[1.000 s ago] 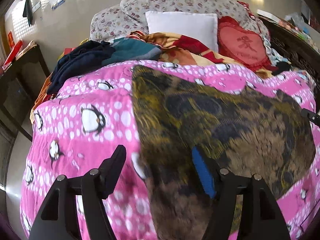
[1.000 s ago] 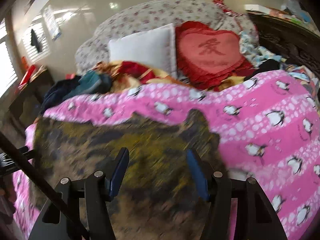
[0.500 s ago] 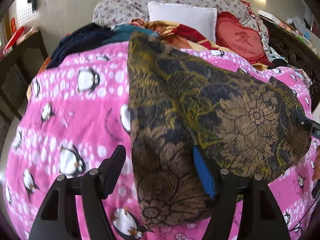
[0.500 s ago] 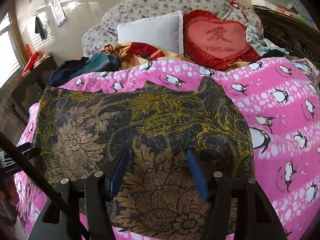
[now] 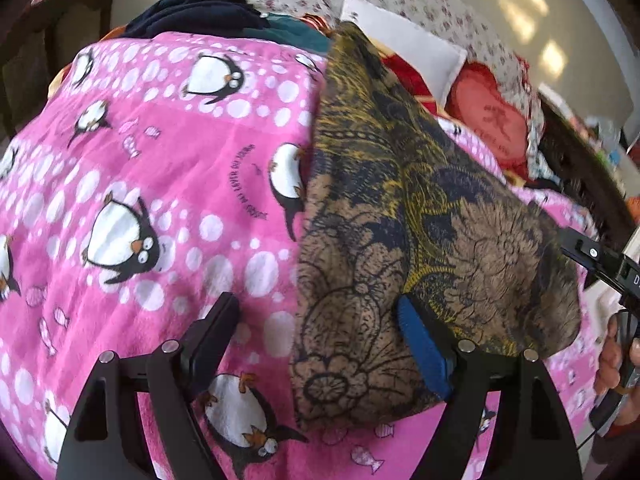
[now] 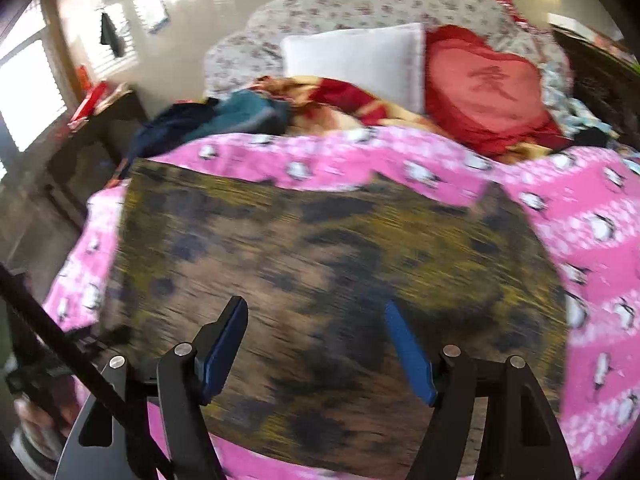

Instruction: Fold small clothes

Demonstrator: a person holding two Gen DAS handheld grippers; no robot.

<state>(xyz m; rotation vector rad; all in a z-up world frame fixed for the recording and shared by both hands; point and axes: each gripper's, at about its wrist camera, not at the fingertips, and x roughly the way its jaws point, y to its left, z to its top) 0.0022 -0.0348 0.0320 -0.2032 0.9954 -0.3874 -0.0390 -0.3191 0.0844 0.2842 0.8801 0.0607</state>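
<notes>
A brown, black and yellow flower-patterned garment [image 5: 400,240] lies spread flat on the pink penguin blanket [image 5: 160,200]. My left gripper [image 5: 316,312] is open and empty, low over the garment's near left edge, its right finger over the cloth. In the right wrist view the garment [image 6: 320,272] is blurred by motion. My right gripper [image 6: 316,316] is open and empty above the garment's near part. The right gripper's body also shows at the right edge of the left wrist view [image 5: 600,260].
A white pillow [image 6: 356,60], a red heart cushion [image 6: 488,88] and a floral pillow [image 6: 360,4] sit at the bed's head. A pile of dark and teal clothes [image 6: 224,120] lies at the back left. A dark side table [image 6: 92,136] stands left of the bed.
My left gripper has dropped lower and closer to the garment's left edge. My right gripper is moving fast, blurring its view, and has pulled back slightly. Both stay open.
</notes>
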